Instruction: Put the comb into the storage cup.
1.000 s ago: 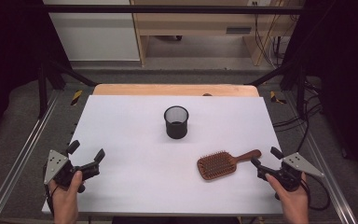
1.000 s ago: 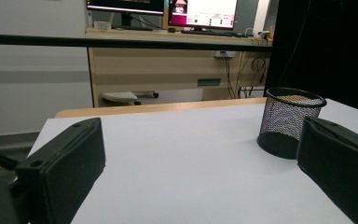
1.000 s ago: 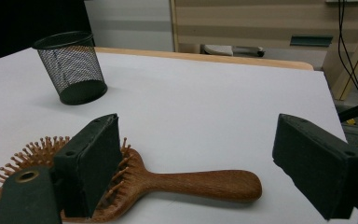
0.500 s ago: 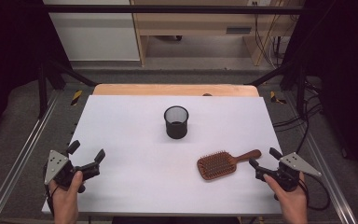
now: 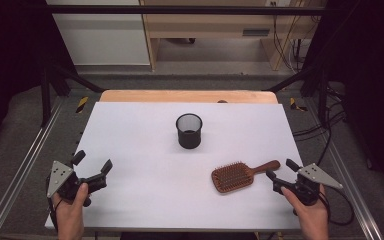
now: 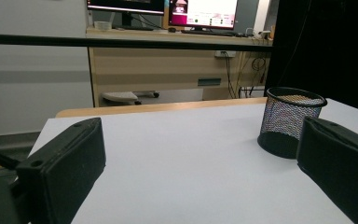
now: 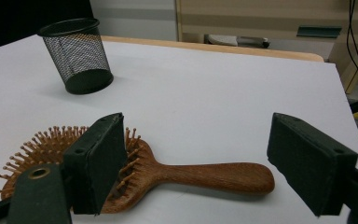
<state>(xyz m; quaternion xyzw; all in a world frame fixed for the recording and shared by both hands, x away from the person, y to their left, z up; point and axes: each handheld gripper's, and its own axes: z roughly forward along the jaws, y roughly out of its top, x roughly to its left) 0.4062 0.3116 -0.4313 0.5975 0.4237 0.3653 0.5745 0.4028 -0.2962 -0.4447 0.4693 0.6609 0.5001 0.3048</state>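
— Grippers counted?
— Two. The right gripper (image 5: 281, 169) is seen spread, its jaws just narrowed slightly; nothing is pinched. The left gripper (image 5: 93, 165) is held spread and empty.
— Items on the table (image 5: 130, 130)?
— One wooden hairbrush (image 5: 240, 174) is laid bristles up, its handle pointed between the right jaws, untouched. One black mesh cup (image 5: 189, 130) is stood upright mid-table, well apart.

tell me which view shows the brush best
The right gripper view: the brush lies close up, bristles up, its wooden handle between the open right gripper without touching it. The high view shows the brush whole but small.
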